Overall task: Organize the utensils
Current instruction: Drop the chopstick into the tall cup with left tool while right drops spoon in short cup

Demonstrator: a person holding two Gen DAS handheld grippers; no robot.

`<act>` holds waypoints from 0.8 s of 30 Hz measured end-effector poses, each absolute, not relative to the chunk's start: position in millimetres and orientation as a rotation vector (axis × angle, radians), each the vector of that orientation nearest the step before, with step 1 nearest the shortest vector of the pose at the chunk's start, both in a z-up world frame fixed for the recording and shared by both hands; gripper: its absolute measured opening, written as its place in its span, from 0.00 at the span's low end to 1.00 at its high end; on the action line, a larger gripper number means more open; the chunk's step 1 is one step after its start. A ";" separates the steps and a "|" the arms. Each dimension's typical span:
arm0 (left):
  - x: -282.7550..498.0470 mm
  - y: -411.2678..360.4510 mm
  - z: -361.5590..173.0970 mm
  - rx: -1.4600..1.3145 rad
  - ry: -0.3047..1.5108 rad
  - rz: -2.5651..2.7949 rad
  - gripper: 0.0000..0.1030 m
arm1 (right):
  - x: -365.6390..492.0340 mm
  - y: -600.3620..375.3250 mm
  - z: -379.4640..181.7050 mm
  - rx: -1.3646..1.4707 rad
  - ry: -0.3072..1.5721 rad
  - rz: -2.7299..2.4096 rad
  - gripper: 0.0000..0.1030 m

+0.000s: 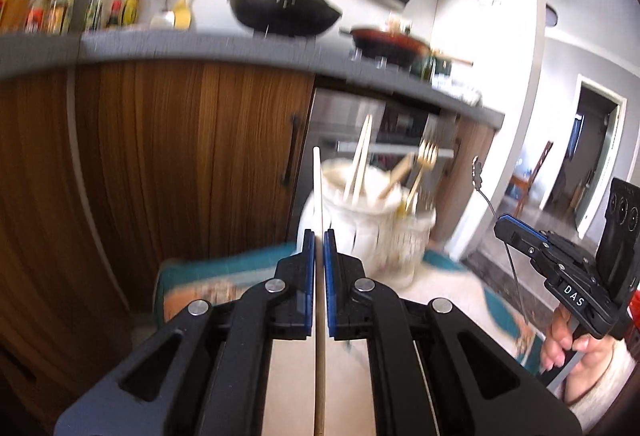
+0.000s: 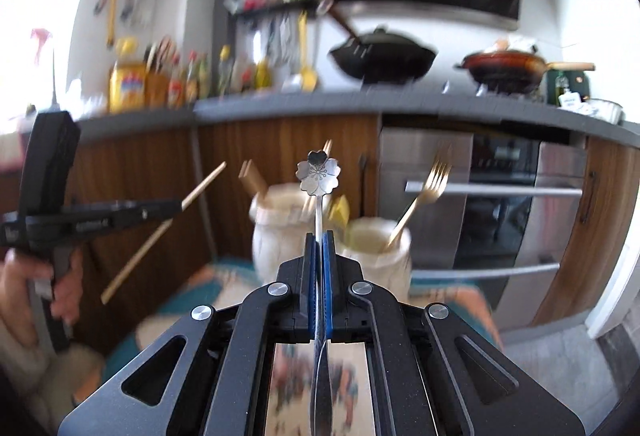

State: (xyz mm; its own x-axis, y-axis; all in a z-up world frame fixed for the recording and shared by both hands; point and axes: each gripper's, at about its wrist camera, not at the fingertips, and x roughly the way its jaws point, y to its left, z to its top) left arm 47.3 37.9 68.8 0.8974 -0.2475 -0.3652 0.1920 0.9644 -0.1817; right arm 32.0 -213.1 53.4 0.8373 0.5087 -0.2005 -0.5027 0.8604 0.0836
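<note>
- At the far left of my right wrist view I see my left tongs (image 2: 182, 204), clamped on a wooden chopstick (image 2: 136, 254) that slants from lower left up to the right, both ends sticking out.
- In the left wrist view the same left tongs (image 1: 319, 236) sit at bottom centre, blue pads pressed on the chopstick (image 1: 318, 187), which runs straight up the middle of the frame.
- Just right of centre in that view stands a pale jar (image 1: 352, 211) holding wooden sticks, and touching its right side a second jar (image 1: 414, 232) with gold forks (image 1: 426, 155); both are blurred.
- In the right wrist view the two jars sit mid-frame: the left jar (image 2: 280, 236) with sticks, the right jar (image 2: 380, 248) with a gold fork (image 2: 420, 199) leaning right.
- My right tongs (image 2: 319, 236) at bottom centre grip a silver spoon (image 2: 319, 171), its flower-shaped end pointing up, in front of the gap between the jars.
- At the right edge of the left wrist view, the right tongs (image 1: 502, 230) hold that thin spoon (image 1: 477, 169) upright, well apart from the jars.
- The jars stand on a patterned cloth (image 1: 224, 276), teal and orange.
</note>
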 end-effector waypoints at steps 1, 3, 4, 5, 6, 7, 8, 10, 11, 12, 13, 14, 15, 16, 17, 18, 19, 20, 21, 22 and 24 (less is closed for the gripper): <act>53.2 37.2 77.2 -0.153 0.366 -0.236 0.04 | 40.5 -215.4 58.8 0.059 0.201 0.526 0.04; 66.9 36.8 91.7 -0.188 0.317 -0.251 0.04 | 62.1 -220.5 66.1 0.122 0.174 0.510 0.04; 70.6 36.8 96.2 -0.197 0.305 -0.254 0.04 | 72.2 -222.7 69.0 0.147 0.169 0.497 0.04; 79.3 35.8 102.5 -0.210 0.281 -0.249 0.04 | 77.9 -226.7 71.9 0.170 0.165 0.488 0.04; 87.1 34.5 107.5 -0.222 0.262 -0.251 0.04 | 88.4 -230.0 74.4 0.204 0.158 0.482 0.04; 92.1 32.6 110.1 -0.230 0.249 -0.255 0.04 | 95.7 -232.3 76.2 0.230 0.154 0.480 0.04; 100.3 31.8 113.5 -0.247 0.230 -0.256 0.04 | 105.4 -234.2 77.2 0.256 0.152 0.478 0.04; 114.8 31.0 116.3 -0.273 0.200 -0.264 0.04 | 123.2 -236.2 77.7 0.302 0.148 0.485 0.04; 121.5 30.6 116.1 -0.284 0.188 -0.264 0.04 | 127.8 -236.6 77.7 0.313 0.146 0.488 0.04; 127.8 31.1 117.1 -0.302 0.169 -0.264 0.04 | 136.8 -236.6 76.5 0.335 0.143 0.494 0.04; 131.7 32.0 117.5 -0.319 0.150 -0.268 0.04 | 142.1 -235.9 75.0 0.344 0.145 0.501 0.04; 136.2 32.6 116.9 -0.338 0.122 -0.267 0.04 | 147.4 -234.2 73.3 0.352 0.149 0.507 0.04; 141.8 32.7 116.0 -0.351 0.105 -0.262 0.04 | 153.6 -232.8 71.1 0.360 0.150 0.507 0.04; 147.9 32.0 114.9 -0.355 0.096 -0.255 0.04 | 159.3 -231.1 68.7 0.364 0.153 0.507 0.04; 151.2 30.8 114.7 -0.354 0.093 -0.249 0.04 | 164.4 -229.3 66.5 0.364 0.157 0.503 0.04; 156.1 28.1 113.9 -0.348 0.087 -0.242 0.04 | 168.0 -227.7 63.9 0.364 0.158 0.502 0.04; 158.3 26.2 112.9 -0.341 0.085 -0.239 0.04 | 169.9 -226.5 61.7 0.361 0.159 0.502 0.04; 162.7 22.0 111.3 -0.322 0.088 -0.233 0.04 | 172.0 -225.5 60.5 0.357 0.160 0.501 0.04; 165.3 19.0 110.0 -0.305 0.091 -0.227 0.04 | 174.3 -223.4 59.3 0.347 0.161 0.501 0.04; 166.9 15.6 106.9 -0.286 0.094 -0.224 0.04 | 175.3 -222.2 58.4 0.341 0.160 0.502 0.04; 165.2 13.2 101.5 -0.263 0.096 -0.222 0.04 | 175.3 -220.6 56.9 0.331 0.154 0.504 0.04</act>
State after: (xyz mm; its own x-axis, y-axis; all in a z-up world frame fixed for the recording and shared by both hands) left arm 165.2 13.2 101.5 0.9710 -0.2301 -0.0652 0.2051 0.9414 -0.2679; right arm 175.3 -220.6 56.9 0.8657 0.4965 -0.0631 -0.4472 0.8240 0.3477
